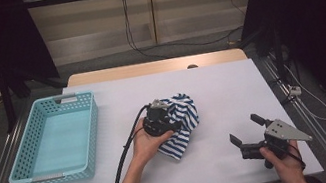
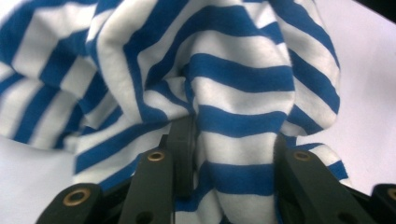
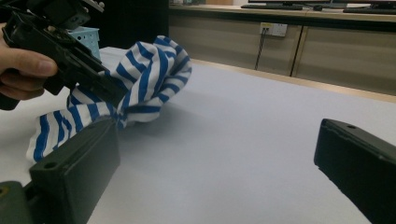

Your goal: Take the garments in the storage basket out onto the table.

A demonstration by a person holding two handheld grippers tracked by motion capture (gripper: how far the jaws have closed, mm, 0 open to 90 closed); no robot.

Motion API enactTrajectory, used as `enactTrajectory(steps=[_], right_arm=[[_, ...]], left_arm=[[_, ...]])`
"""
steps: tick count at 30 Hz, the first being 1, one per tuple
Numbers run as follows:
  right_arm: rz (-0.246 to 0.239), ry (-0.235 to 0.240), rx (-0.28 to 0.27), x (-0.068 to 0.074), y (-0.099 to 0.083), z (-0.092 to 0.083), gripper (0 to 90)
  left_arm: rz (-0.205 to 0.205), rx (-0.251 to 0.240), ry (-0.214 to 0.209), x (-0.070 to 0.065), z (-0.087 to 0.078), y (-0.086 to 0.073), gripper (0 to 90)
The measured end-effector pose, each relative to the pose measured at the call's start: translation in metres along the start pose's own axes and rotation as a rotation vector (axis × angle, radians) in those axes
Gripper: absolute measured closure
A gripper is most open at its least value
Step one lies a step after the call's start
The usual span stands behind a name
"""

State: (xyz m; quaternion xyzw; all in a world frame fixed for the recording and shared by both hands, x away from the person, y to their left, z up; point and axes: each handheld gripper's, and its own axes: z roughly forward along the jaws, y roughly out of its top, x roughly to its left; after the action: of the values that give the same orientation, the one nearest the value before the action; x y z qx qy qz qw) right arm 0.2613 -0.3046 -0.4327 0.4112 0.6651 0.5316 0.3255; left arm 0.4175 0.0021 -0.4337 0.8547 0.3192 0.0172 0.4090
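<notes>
Left gripper (image 1: 168, 121) jaws held the striped cloth (image 1: 182, 118) on the table (image 1: 231, 89), basket (image 1: 88, 135) unfilled; right gripper (image 1: 249, 129) jaws wide.

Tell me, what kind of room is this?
Probably a lab or workroom set up for filming. A table with a white top is flanked by dark curtains, cables trail on the floor, and a wall socket sits on a cabinet behind.
</notes>
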Motion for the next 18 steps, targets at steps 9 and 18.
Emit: enactTrajectory(steps=[9, 18], right_arm=[[0.0, 0.004, 0.001, 0.0, 0.0, -0.001, 0.0], [-0.002, 0.0, 0.005, 0.001, 0.0, 0.0, 0.0]], left_arm=[[0.031, 0.009, 0.015, -0.004, 0.01, -0.003, 63.2], [0.079, -0.006, 0.035, -0.01, 0.017, -0.007, 58.0]])
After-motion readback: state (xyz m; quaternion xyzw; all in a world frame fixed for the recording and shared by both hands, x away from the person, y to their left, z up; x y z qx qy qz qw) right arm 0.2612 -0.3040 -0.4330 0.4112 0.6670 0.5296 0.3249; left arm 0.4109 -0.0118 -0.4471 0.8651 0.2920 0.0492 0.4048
